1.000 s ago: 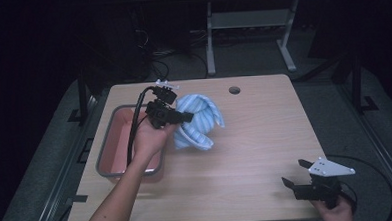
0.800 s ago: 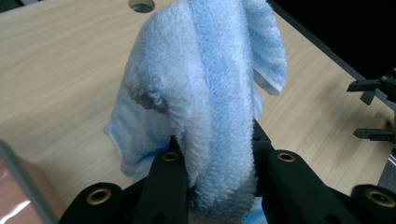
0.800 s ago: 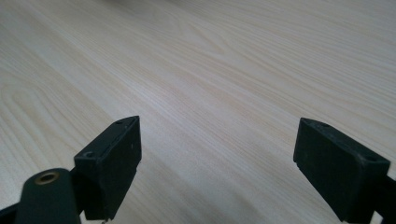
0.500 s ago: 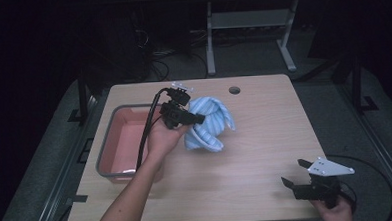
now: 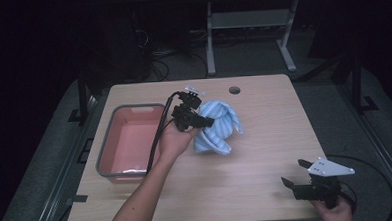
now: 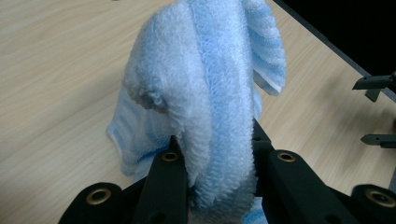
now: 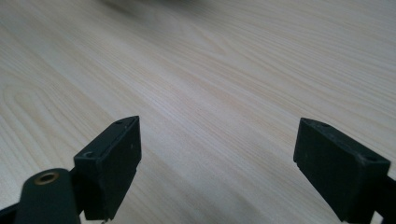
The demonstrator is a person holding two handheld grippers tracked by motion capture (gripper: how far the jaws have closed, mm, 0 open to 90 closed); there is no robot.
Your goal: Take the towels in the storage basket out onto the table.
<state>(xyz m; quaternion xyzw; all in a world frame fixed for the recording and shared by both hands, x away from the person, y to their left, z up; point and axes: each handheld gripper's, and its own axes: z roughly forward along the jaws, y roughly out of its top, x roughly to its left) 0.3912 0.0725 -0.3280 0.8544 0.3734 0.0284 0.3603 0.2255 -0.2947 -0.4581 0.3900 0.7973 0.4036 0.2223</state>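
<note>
**Towel pinched over the table, and the grip could give**

Near the table's (image 5: 267,187) left edge sits a pink bin (image 5: 130,141), empty as far as can be seen. Just right of it the left gripper (image 5: 204,122) pinches a bunched blue striped towel (image 5: 220,127), which hangs above the table's middle. The jaws bite a thick fold, so loose cloth could slide out, or a trailing end could drag on the wood. At the near right corner the right gripper (image 5: 299,173) rests with its jaws spread, holding nothing.
</note>
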